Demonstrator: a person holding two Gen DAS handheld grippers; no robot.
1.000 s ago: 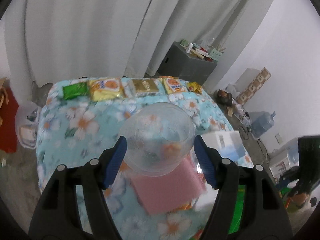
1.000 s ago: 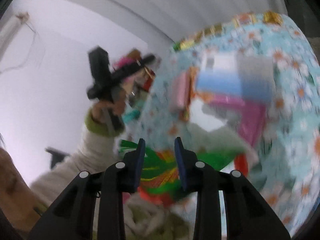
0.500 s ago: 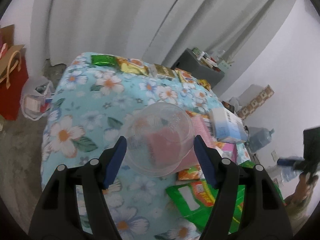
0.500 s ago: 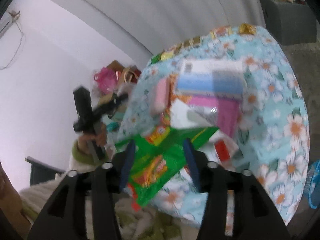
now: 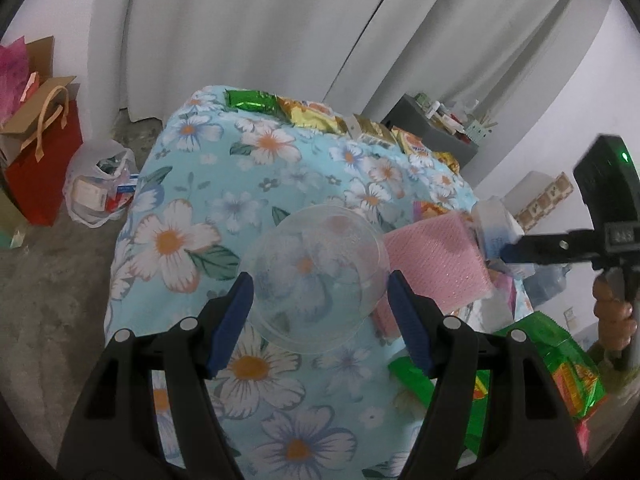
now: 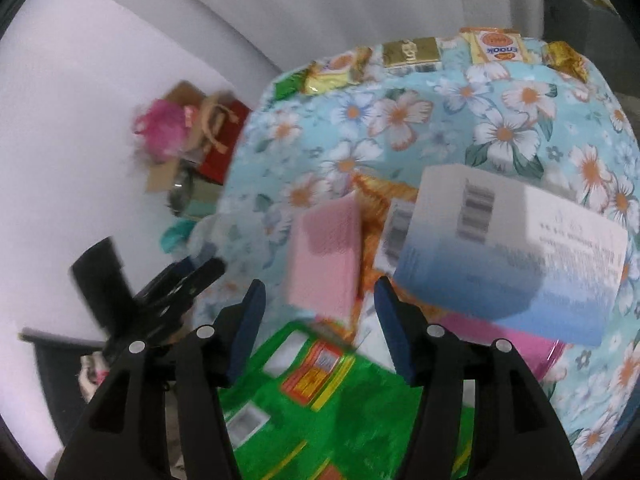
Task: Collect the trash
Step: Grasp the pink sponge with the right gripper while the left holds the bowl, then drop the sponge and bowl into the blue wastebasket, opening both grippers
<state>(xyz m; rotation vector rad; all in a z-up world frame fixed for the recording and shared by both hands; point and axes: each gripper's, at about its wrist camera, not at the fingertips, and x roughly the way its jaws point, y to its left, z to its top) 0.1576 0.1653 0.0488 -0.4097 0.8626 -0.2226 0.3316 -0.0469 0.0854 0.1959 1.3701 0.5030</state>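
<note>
Left gripper (image 5: 320,306) fingers clamp clear plastic cup (image 5: 316,276); right gripper (image 6: 318,326) parted, empty, above green wrapper (image 6: 340,408). Next: descend, pinch wrapper.

This is looking like a room in a home. White curtains (image 5: 248,28) are hanging behind a table wearing a floral cloth (image 5: 208,184), and gift bags (image 5: 40,148) are standing on the concrete floor (image 5: 48,280).

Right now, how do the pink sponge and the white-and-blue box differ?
The pink sponge is one flat colour with a dimpled surface; the white-and-blue box fades from white to blue and carries barcodes and print. The sponge is thin, the box bulkier. Both are rectangular and lie side by side on the floral cloth.
</note>
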